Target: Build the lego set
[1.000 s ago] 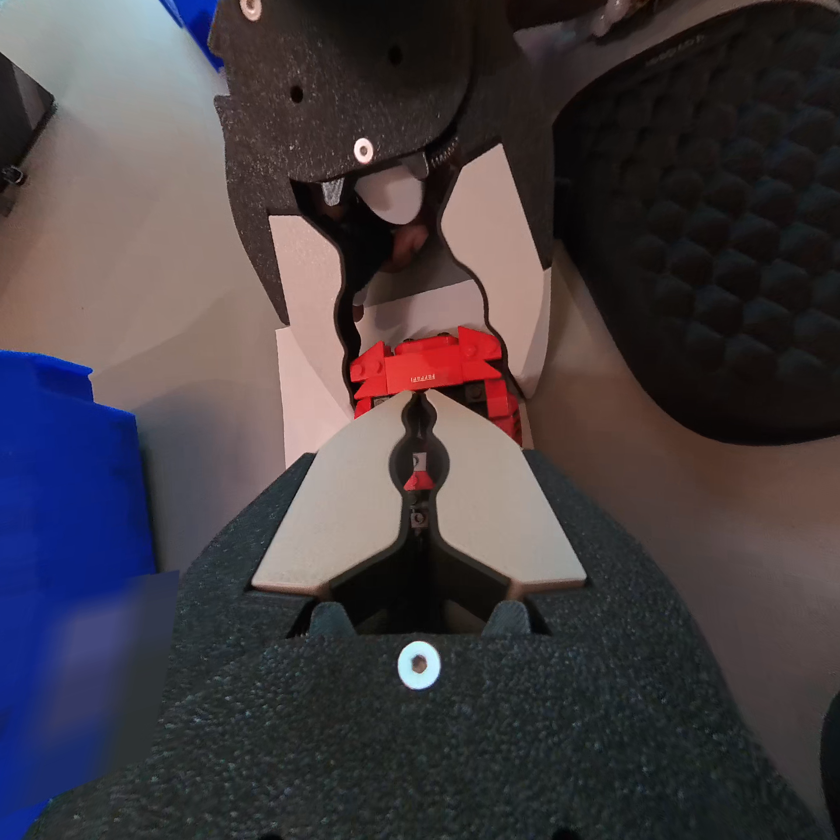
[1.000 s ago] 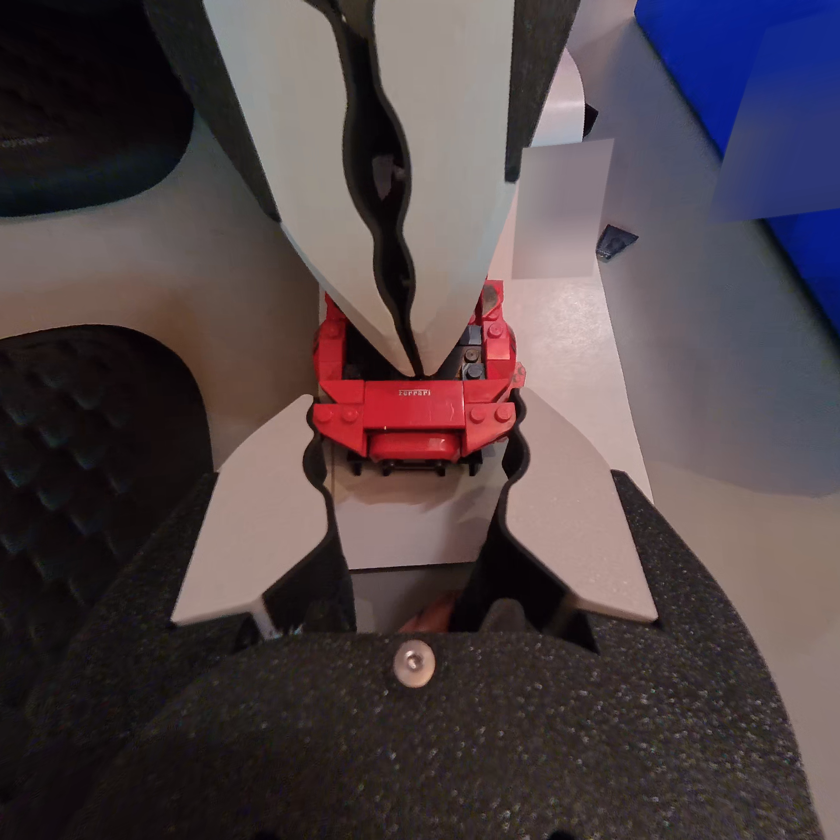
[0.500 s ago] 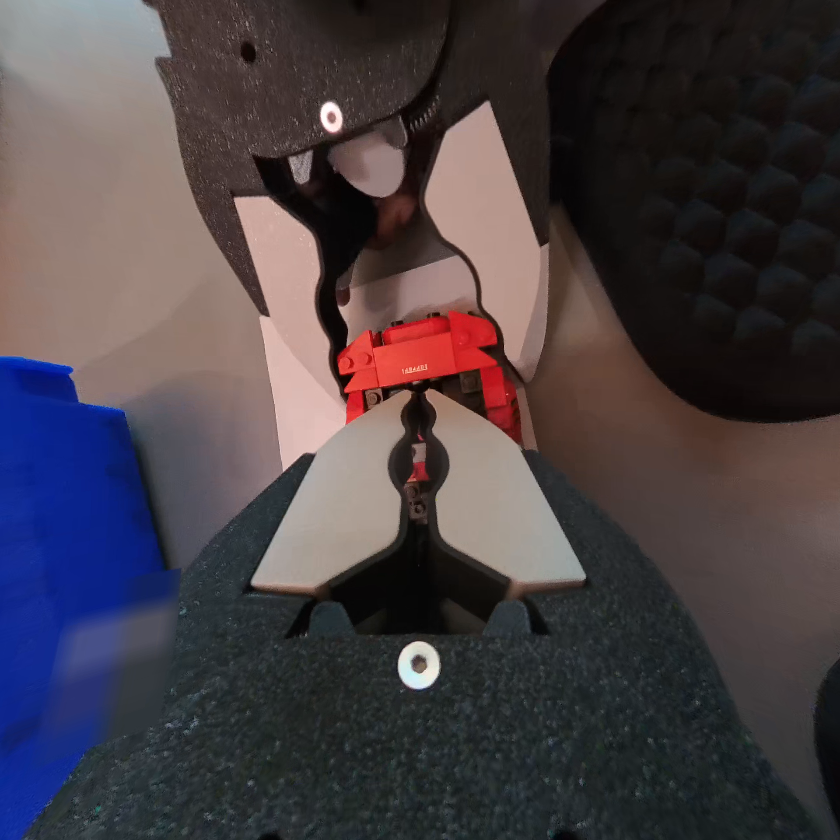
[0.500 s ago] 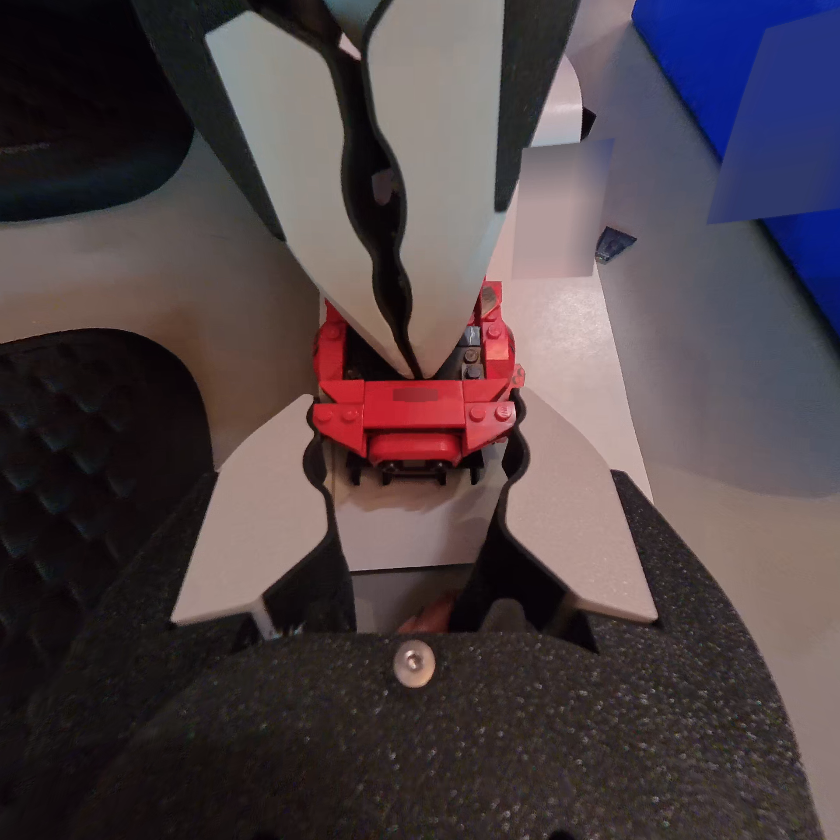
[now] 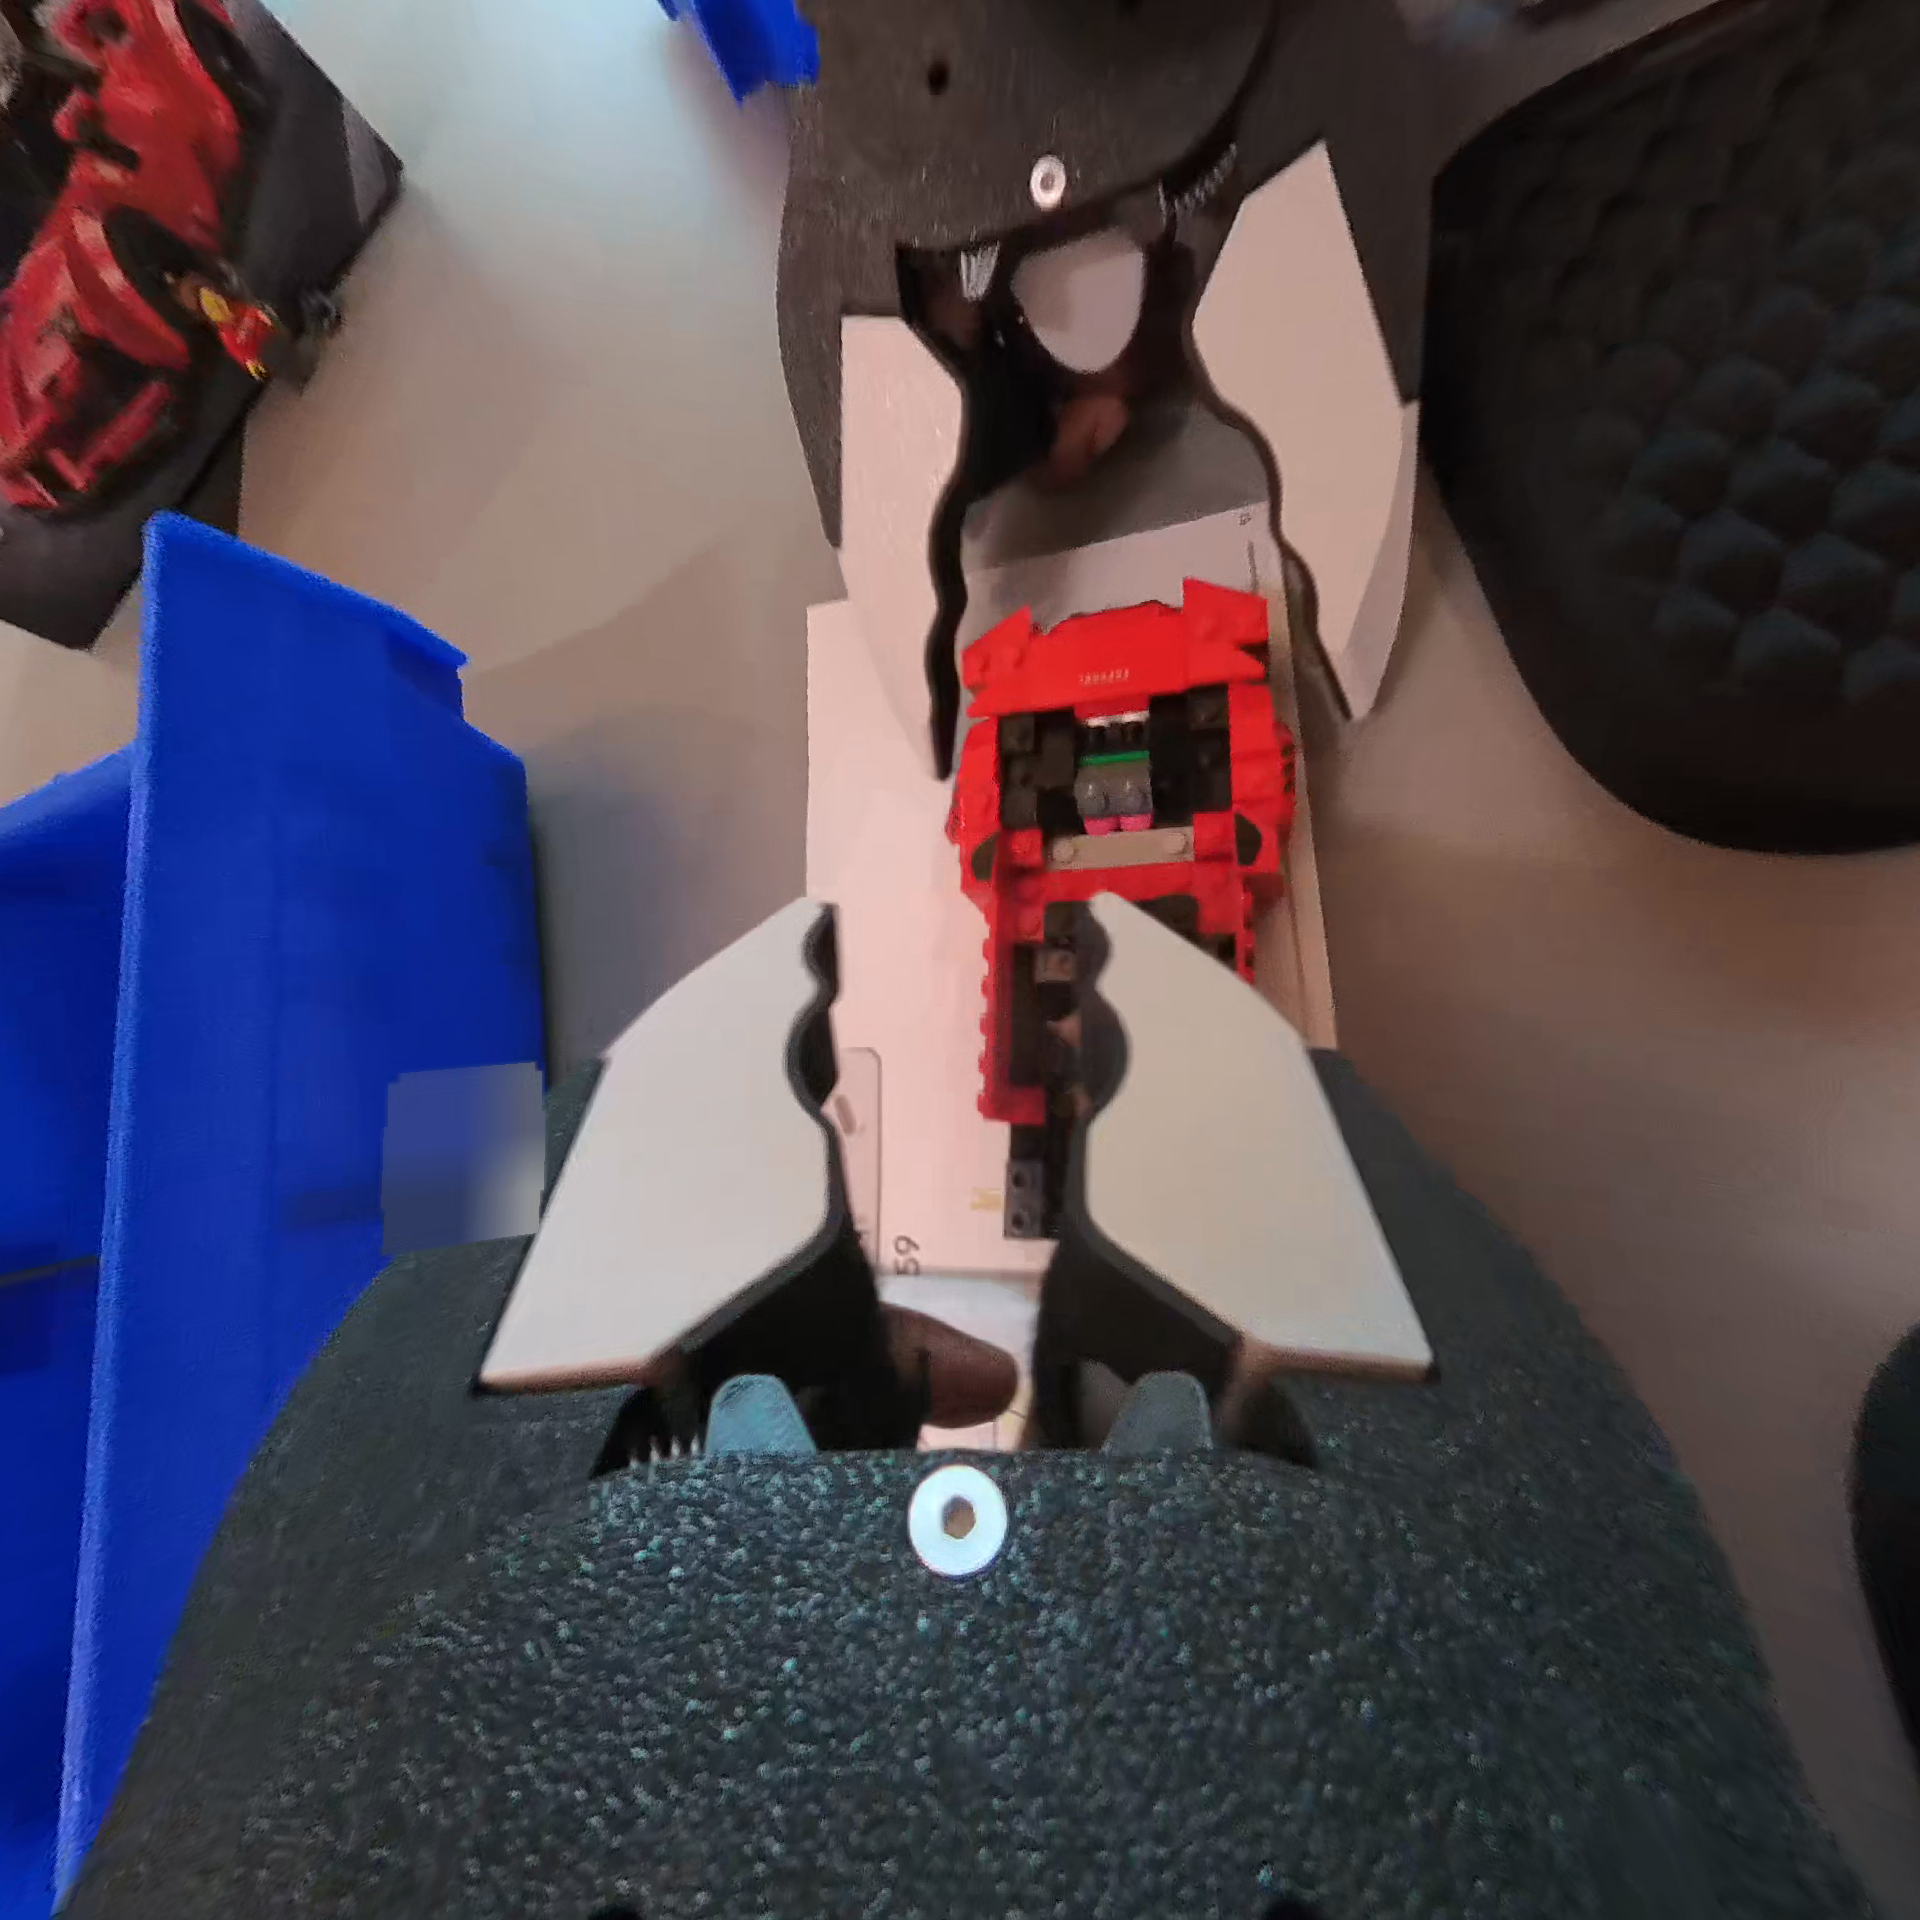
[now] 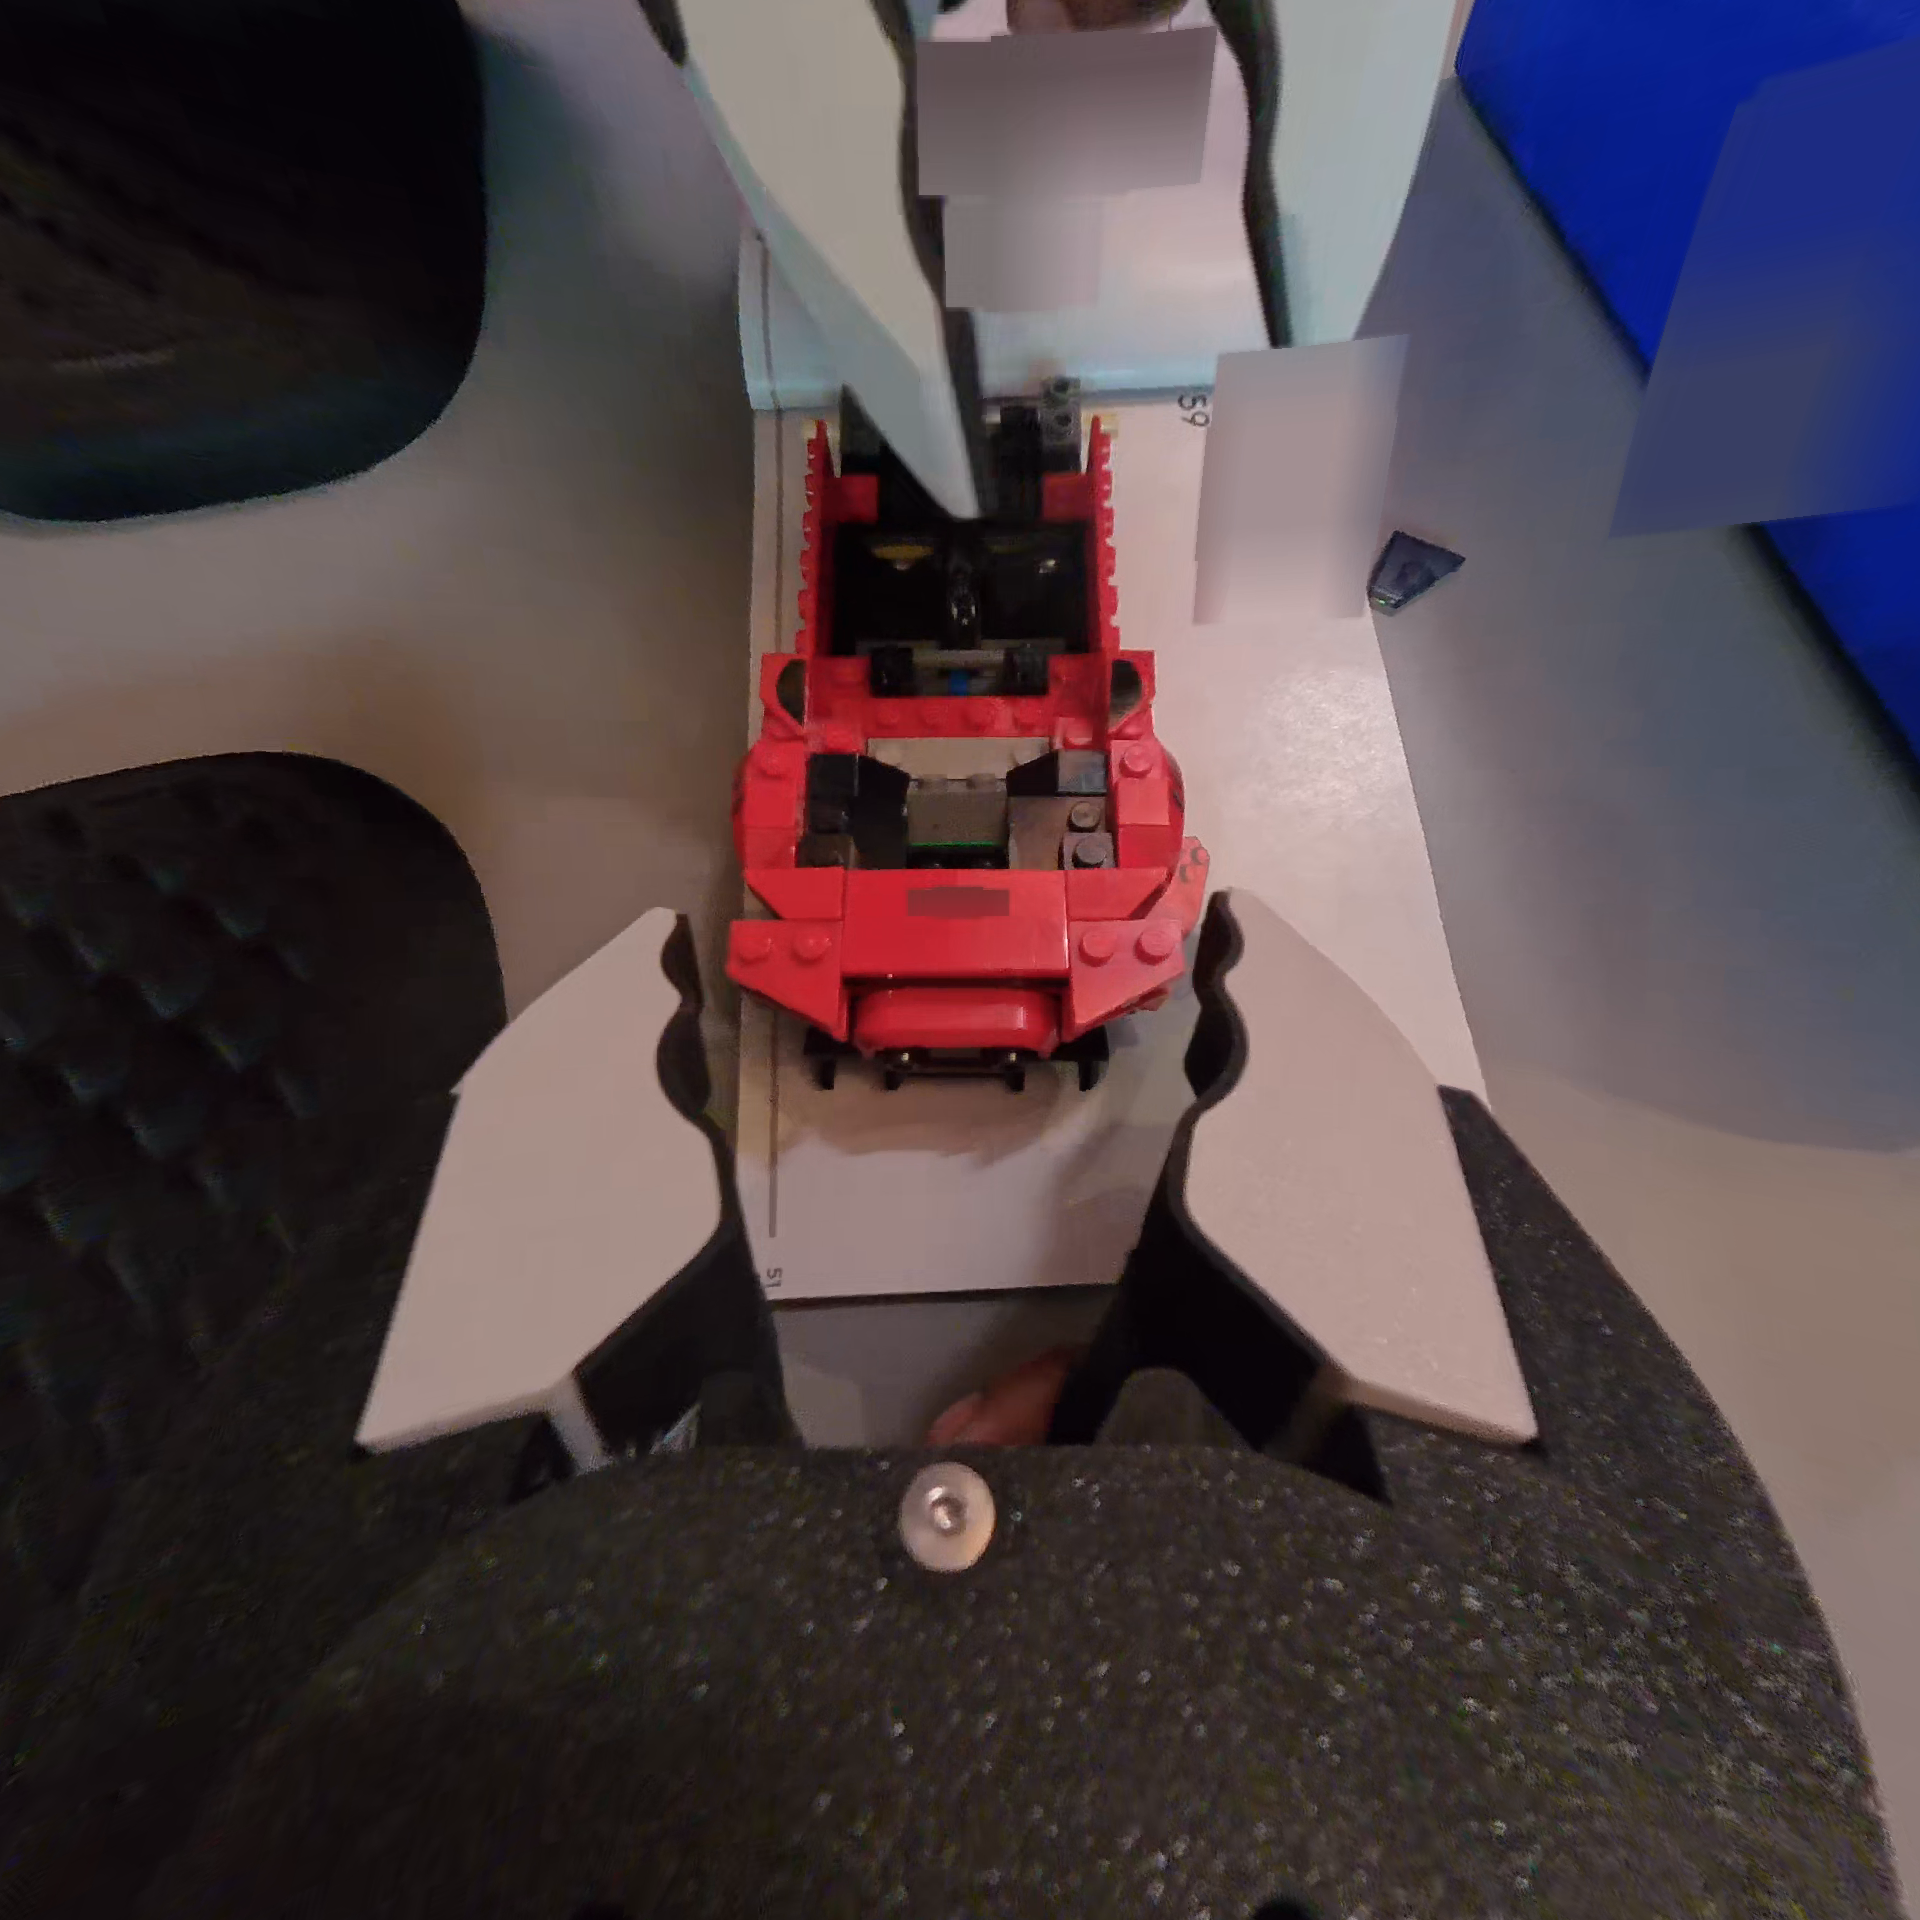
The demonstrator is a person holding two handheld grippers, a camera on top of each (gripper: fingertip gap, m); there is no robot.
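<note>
A part-built red Lego car point(image 6: 956, 925) stands on a white instruction booklet point(image 6: 1299, 831); its open middle shows black and grey pieces. My right gripper point(image 6: 945, 914) is open, its jaws flanking the car's near end closely on both sides; I cannot tell whether they touch. In the left wrist view the car point(image 5: 1122, 665) lies ahead, with the right gripper point(image 5: 1138, 743) at its far end. My left gripper point(image 5: 961, 914) is open and empty, above the car's other end. One of its fingers point(image 6: 862, 260) shows at the top of the right wrist view.
A blue bin point(image 5: 260, 935) stands close on the left gripper's left. The Lego box point(image 5: 104, 260) lies beyond it. Black foam pads point(image 6: 208, 1039) sit on the other side of the booklet. A small dark piece point(image 6: 1413, 571) lies by the booklet's edge. Across from one pair of fingers to the other is roughly 7 cm.
My left gripper, shut on a small red and white piece over the car, has opened and drawn back and up, empty. The right gripper and the car have stayed put.
</note>
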